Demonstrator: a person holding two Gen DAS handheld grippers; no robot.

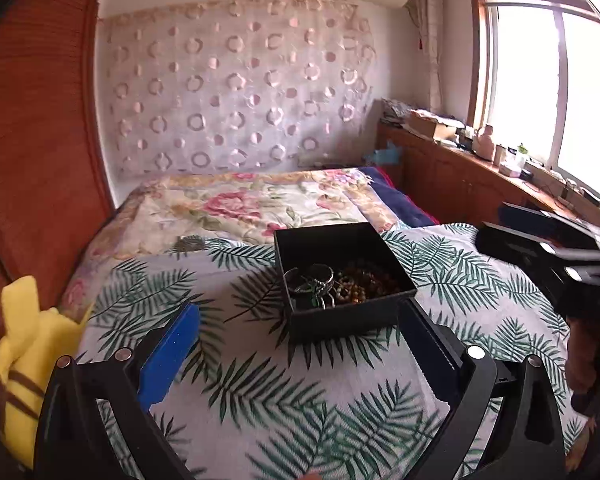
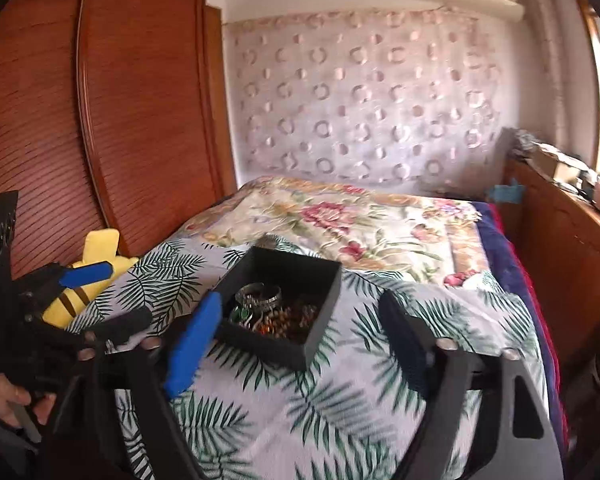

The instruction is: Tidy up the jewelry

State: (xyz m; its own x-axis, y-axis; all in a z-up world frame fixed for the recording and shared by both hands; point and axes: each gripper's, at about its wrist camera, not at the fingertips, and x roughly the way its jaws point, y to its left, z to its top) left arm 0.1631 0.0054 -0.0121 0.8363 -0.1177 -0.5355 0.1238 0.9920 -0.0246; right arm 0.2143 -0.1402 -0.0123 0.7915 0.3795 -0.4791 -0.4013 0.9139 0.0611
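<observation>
Centrally, black box (image 1: 342, 276) on leaf-print cloth (image 1: 260, 392), holding metal bangles (image 1: 310, 278), brown beads (image 1: 360, 282)

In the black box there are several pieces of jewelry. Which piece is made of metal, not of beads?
The silver bangle, lying in the left part of the black box. It is a smooth shiny metal ring, while the beaded bracelets beside it, on the right, are brown and orange strings of beads.

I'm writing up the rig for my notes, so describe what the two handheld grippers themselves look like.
Both look alike. The left gripper has a matte black frame that forks into angular arms with small round silver pins at the joints; one finger pad is bright blue, the other looks dark navy. The right gripper has the same black frame, silver pins and blue pad. No cables or markings show clearly.
</observation>
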